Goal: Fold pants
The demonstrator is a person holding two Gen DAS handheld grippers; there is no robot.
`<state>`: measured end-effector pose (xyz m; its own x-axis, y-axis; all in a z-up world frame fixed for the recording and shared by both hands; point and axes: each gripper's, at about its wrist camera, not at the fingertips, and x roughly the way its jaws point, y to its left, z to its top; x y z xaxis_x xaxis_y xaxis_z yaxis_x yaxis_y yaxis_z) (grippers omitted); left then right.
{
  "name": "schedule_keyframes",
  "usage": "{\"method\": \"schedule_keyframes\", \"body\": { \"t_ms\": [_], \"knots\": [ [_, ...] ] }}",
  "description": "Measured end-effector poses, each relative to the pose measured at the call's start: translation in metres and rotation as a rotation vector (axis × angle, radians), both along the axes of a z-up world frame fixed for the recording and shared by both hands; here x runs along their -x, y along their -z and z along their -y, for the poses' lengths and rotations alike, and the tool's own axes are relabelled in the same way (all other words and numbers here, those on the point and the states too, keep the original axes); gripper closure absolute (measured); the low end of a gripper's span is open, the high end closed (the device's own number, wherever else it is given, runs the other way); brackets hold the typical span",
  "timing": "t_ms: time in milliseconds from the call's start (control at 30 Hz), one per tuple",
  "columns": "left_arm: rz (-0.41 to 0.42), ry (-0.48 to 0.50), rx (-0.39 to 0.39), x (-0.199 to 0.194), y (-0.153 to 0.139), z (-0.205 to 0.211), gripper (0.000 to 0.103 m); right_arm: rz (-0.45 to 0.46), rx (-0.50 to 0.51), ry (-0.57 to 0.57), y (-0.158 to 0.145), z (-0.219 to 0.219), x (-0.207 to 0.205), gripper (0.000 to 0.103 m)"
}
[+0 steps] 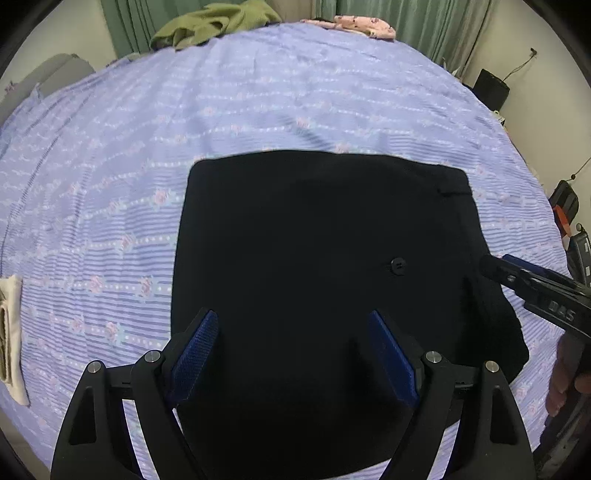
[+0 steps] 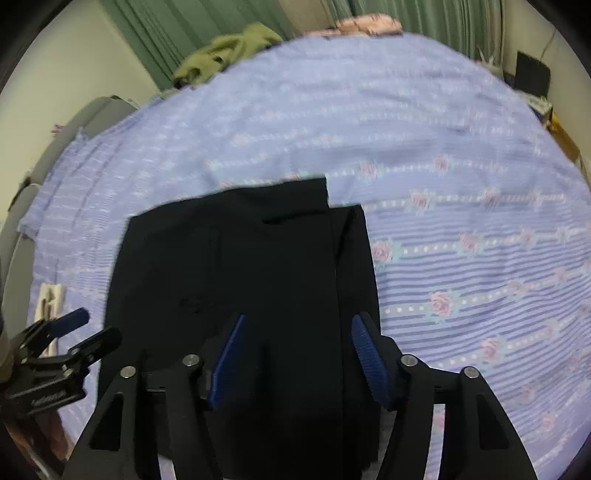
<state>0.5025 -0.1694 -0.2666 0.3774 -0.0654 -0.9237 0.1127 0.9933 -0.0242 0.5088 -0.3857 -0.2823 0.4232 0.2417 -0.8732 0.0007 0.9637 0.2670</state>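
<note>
Because the pants (image 1: 317, 258) lie flat on the bed (image 1: 258, 92) straight ahead of and below both tools, the coming move looks to turn on their near edge, which runs across under the two sets of fingers. The bed, the largest thing in view, wears a lilac sheet (image 2: 461, 184) of thin woven stripes with small pink roses, slightly rumpled. On it the pants make a dark, near-square block, already doubled over, their longer run stretching away from the person; the cloth is matt black, smooth and limp, with a waistband seam along the right side and one small round button (image 1: 398, 264). The left gripper (image 1: 291, 350) hangs over the block's near left part, its jaws wide apart with only cloth showing below them, nothing pinched. The right gripper (image 2: 297, 356) straddles the right-hand folded edge, jaws apart too and narrower, gripping nothing that I can see. Each seems about equally near its own corner. The pads (image 1: 195, 350) are blue, ribbed rubber on black plastic arms. Farther off lie an olive garment (image 1: 218, 26) and a pink cloth (image 1: 362, 24), both crumpled.
</note>
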Motion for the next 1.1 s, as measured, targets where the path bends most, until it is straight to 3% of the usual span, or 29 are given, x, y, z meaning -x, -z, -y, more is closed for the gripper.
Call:
{"method": "schedule_keyframes", "body": {
  "t_ms": [133,200,333,433,533,633,700,767,833,933,1067,1100],
  "knots": [
    [-0.008,-0.01,0.024,-0.001,0.001,-0.004,0.019,-0.077,-0.036,0.001,0.024,0.002,-0.01,0.043],
    [-0.002,-0.008,0.032,0.0,-0.001,-0.005,0.019,-0.08,-0.046,-0.007,0.022,-0.001,-0.007,0.052],
    [0.008,-0.02,0.049,0.001,-0.005,-0.007,0.019,0.041,-0.08,-0.001,-0.014,-0.004,0.011,0.066],
    [-0.001,-0.036,0.066,-0.001,-0.005,-0.008,0.019,0.055,-0.17,-0.016,-0.019,-0.006,0.01,0.067],
    [-0.004,-0.031,0.06,0.0,-0.005,-0.006,0.019,0.009,-0.168,-0.027,-0.005,-0.009,-0.001,0.072],
    [-0.006,-0.024,0.043,0.002,-0.005,-0.003,0.019,-0.064,-0.111,0.022,0.012,-0.006,-0.011,0.096],
    [-0.001,-0.019,0.048,0.004,-0.008,-0.002,0.019,-0.039,-0.124,0.044,0.004,0.0,-0.005,0.096],
    [0.006,-0.015,0.048,0.005,-0.009,-0.002,0.019,0.015,-0.069,0.04,-0.011,0.002,0.003,0.097],
    [0.004,-0.011,0.047,0.005,-0.008,0.0,0.019,0.034,-0.046,0.046,-0.015,0.01,0.006,0.097],
    [-0.013,-0.013,0.031,0.006,-0.004,0.003,0.019,-0.049,-0.036,0.051,0.008,0.019,-0.007,0.092],
    [-0.013,0.001,0.021,0.011,-0.004,0.007,0.019,-0.057,0.028,0.093,0.011,0.027,-0.004,0.047],
    [-0.01,0.006,0.015,0.013,-0.005,0.007,0.019,-0.045,0.036,0.117,0.006,0.03,0.0,0.044]
  ]
}}
